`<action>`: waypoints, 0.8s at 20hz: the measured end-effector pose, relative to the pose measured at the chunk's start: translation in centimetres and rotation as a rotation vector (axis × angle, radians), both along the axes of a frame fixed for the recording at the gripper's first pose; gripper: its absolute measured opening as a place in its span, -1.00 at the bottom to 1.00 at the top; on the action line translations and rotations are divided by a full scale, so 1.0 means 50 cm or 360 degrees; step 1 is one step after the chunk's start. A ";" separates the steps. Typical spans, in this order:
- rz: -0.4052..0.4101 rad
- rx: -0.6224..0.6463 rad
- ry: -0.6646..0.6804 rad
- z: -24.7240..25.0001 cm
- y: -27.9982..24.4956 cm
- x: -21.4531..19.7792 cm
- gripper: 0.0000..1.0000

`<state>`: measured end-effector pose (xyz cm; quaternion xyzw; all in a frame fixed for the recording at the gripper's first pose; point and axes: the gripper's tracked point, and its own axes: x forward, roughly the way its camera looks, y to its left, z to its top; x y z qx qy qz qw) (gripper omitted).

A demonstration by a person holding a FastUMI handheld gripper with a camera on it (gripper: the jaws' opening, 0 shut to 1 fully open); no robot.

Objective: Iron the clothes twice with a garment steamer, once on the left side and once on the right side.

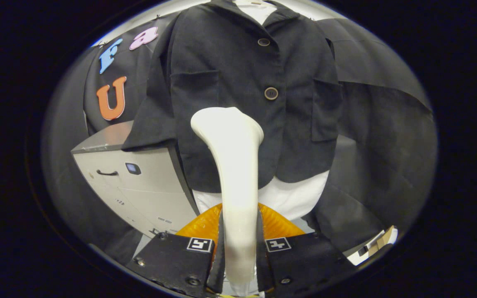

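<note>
A dark short-sleeved jacket (238,82) with two buttons hangs upright over a white shirt (292,196) straight ahead. My gripper (239,236) is shut on the cream handle of a garment steamer (235,165), both fingers pressing its sides. The steamer rises from between the fingers, and its wide head lies over the jacket's lower front, slightly to the left of the button line. Whether the head touches the cloth I cannot tell.
A grey cabinet (139,178) with a handle and a small screen stands left of the jacket, under its sleeve. An orange rounded object (278,225) sits just beyond the fingers. Small boxes (377,244) lie low to the right. Black cloth hangs behind everything.
</note>
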<state>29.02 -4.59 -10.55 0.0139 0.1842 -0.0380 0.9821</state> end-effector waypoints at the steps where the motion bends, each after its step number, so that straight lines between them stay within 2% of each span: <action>1: -0.0002 -0.0004 0.0013 -0.008 -0.003 0.001 -0.34; 11: 0.0003 0.0115 0.0021 0.008 -0.001 -0.008 -0.34; 14: 0.0012 0.0171 -0.0036 0.056 -0.013 -0.019 -0.33; 16: 0.0013 0.0208 -0.0097 0.114 -0.028 -0.054 -0.34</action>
